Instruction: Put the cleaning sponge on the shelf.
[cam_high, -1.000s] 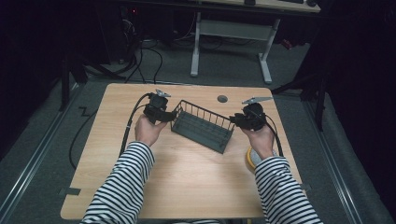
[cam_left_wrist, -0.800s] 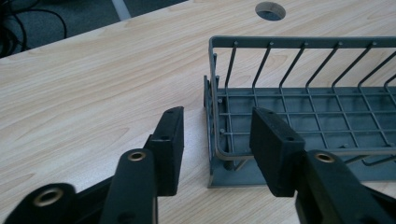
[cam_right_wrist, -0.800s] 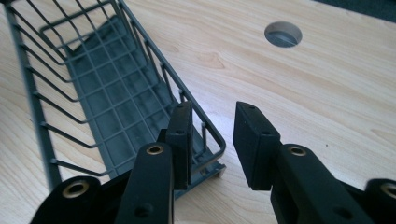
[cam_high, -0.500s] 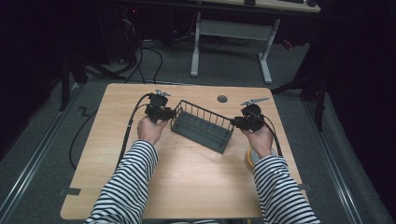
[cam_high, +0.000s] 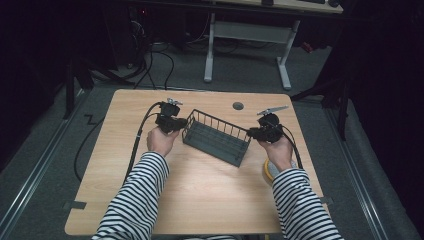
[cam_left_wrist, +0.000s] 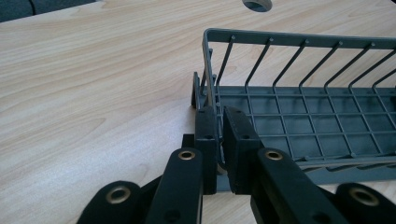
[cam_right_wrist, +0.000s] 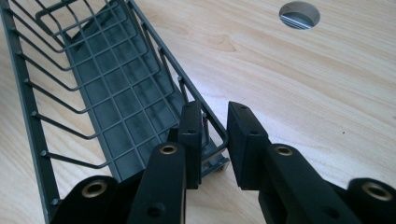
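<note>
Table: light wood-grain top with a round cable hole near its far edge; smooth, so things on it would likely slide easily.
Wire basket: long dark grey rack with a grid floor and slanted wire sides, lying at an angle in the middle of the table between the two hands. I judge it light and stiff, with thin, hard, rather slippery wires; the best hold looks like the end walls, one gripper at each end, pinching the rim or an upright wire.
Left gripper: jaws drawn nearly together on an upright wire of the basket's near end wall, a firm-looking pinch.
Right gripper: jaws partly apart, straddling the end wire at the basket's other end; one jaw sits against the wire, the other stands just off it, so the grip does not look closed yet.
Yellow round thing: just beside the right hand, too hidden to name.
</note>
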